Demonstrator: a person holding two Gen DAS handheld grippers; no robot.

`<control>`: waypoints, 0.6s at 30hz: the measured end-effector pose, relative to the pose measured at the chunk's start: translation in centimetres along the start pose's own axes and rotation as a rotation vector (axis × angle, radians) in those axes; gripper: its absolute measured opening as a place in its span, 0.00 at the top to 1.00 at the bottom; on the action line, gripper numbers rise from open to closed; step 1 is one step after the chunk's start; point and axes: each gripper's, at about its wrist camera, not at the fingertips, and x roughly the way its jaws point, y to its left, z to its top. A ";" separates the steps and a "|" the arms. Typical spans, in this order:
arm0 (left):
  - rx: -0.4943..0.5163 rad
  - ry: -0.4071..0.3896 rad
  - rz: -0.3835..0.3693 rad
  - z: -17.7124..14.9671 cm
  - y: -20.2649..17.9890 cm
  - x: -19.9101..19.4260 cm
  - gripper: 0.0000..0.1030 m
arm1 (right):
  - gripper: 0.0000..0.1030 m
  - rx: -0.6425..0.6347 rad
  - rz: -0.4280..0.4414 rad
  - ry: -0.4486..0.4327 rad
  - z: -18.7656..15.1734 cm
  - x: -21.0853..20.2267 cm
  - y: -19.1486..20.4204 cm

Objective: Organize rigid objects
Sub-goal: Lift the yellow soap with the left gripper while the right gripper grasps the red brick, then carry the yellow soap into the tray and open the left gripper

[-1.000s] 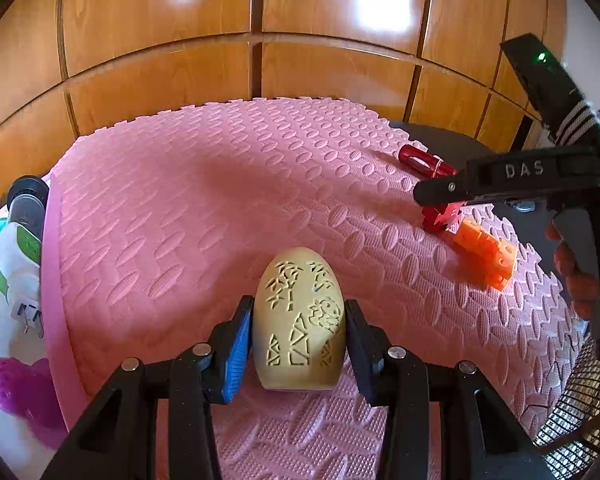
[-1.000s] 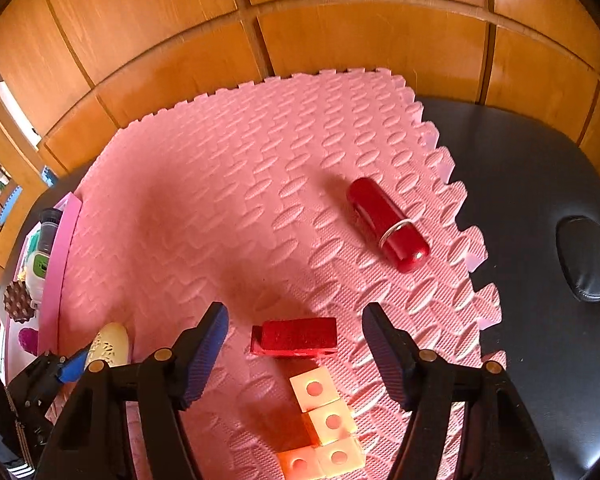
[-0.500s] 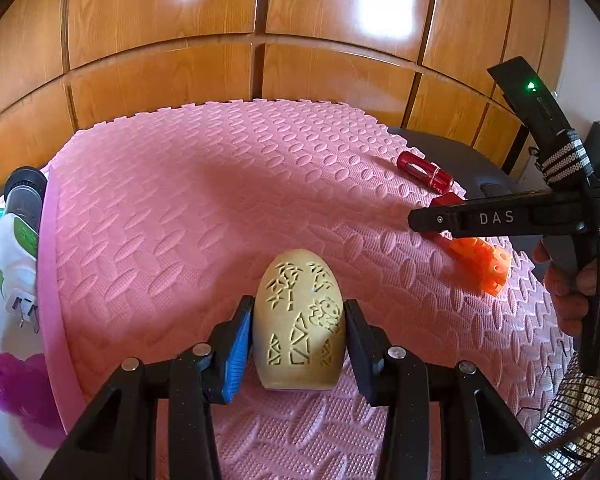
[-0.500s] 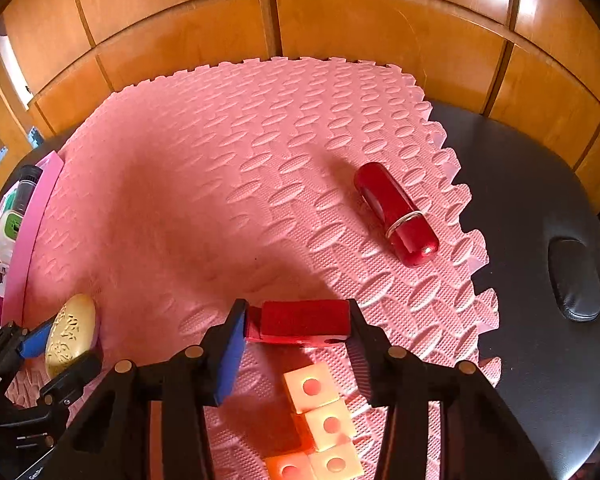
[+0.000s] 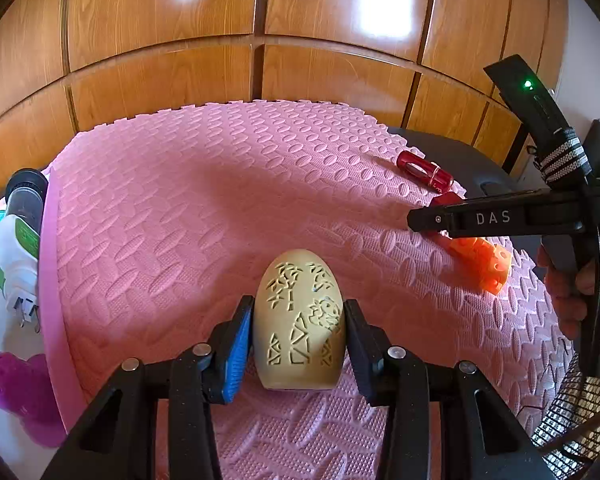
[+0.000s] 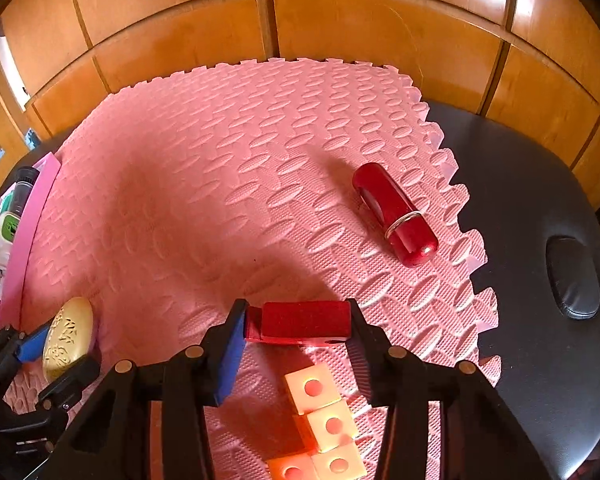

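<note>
I see, L to R: tan egg-shaped piece (image 5: 300, 320) w/ carved marks, upright on pink foam mat (image 5: 180, 220), clamped by L gripper (image 5: 298, 340); R gripper (image 6: 296, 332) jaws just closed, pads gripping red block (image 6: 304, 320) lying on mat.

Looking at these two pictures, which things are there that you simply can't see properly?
- Red block, left wrist view: almost wholly behind the right gripper's dark finger.
- Orange cube piece, right wrist view: its near end is cut by the bottom edge.
- Items beside the pink mat, left wrist view: the purple thing and white bottle are cut by the left rim, warped.
- Beige egg: its underside faces away, between the left gripper's pads.
</note>
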 end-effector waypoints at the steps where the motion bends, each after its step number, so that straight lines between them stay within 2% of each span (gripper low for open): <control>1: 0.001 0.000 0.001 0.0 0.0 0.0 0.57 | 0.55 -0.009 -0.004 0.000 0.0 0.0 0.0; 4: 0.005 -0.001 0.004 0.0 -0.1 0.0 0.57 | 0.55 -0.037 -0.030 -0.001 -0.1 0.0 0.5; 18: 0.023 0.009 0.020 0.2 -0.4 0.1 0.57 | 0.55 -0.054 -0.032 -0.009 -0.3 -0.1 0.6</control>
